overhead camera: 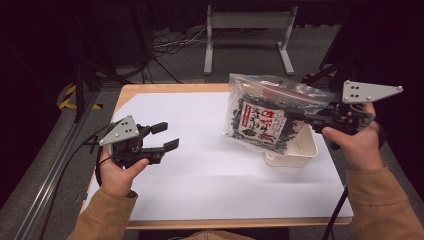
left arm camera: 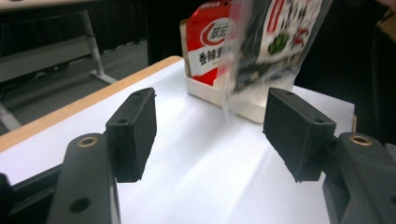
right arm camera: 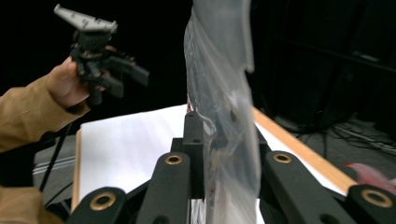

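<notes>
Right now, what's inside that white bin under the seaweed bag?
A red snack packet stands in the white bin. The clear seaweed bag, clamped in the right gripper, covers the rest of the bin.

A lab or recording studio rather than a home: a wooden table (overhead camera: pixel 165 88) covered with a white sheet (overhead camera: pixel 210 165) stands on grey carpet (overhead camera: pixel 50 165), with black curtains behind, loose cables (overhead camera: pixel 172 42) on the floor, a grey metal frame (overhead camera: pixel 247 30), a tripod leg (overhead camera: pixel 79 85) and yellow-black hazard tape (overhead camera: pixel 67 97).

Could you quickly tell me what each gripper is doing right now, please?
Left gripper: open, holding nothing.
Right gripper: shut on the clear bag of dried seaweed.
</notes>
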A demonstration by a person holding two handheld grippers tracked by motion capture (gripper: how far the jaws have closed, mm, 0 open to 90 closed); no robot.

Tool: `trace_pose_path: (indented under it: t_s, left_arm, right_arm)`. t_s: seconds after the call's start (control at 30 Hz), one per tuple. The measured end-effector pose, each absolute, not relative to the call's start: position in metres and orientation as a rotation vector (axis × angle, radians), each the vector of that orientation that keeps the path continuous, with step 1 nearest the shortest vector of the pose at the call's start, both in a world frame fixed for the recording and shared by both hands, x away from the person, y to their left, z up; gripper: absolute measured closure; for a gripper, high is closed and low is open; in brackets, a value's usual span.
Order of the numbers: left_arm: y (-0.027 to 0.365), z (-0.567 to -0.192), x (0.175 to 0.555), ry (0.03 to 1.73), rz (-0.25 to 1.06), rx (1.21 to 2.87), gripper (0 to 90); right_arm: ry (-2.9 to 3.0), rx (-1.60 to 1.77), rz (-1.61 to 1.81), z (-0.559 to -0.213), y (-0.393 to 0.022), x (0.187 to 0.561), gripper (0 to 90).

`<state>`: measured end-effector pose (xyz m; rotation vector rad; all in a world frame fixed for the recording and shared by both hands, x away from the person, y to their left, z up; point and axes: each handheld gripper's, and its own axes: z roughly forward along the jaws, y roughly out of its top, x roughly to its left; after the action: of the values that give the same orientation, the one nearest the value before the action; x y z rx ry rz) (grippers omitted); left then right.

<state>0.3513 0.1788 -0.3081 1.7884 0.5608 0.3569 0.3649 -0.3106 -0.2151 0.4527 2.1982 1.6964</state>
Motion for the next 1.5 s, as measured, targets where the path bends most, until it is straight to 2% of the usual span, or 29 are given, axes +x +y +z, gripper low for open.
trace_pose_path:
  t_s: [0.47, 0.93, 1.5]
  left_arm:
    - [0.189, -0.321, 0.357, 0.615, 0.382, 1.802, 33.0]
    - [0.195, -0.324, 0.36, 0.641, 0.384, 1.803, 32.8]
    - [0.198, -0.328, 0.363, 0.652, 0.377, 1.807, 32.5]
  right_arm:
    - [2.085, 0.561, 1.62, -0.201, -0.346, 0.364, 77.8]
    - [2.009, 0.704, 1.528, -0.202, -0.361, 0.372, 77.8]
    - [1.992, 0.845, 1.478, -0.229, -0.376, 0.386, 77.7]
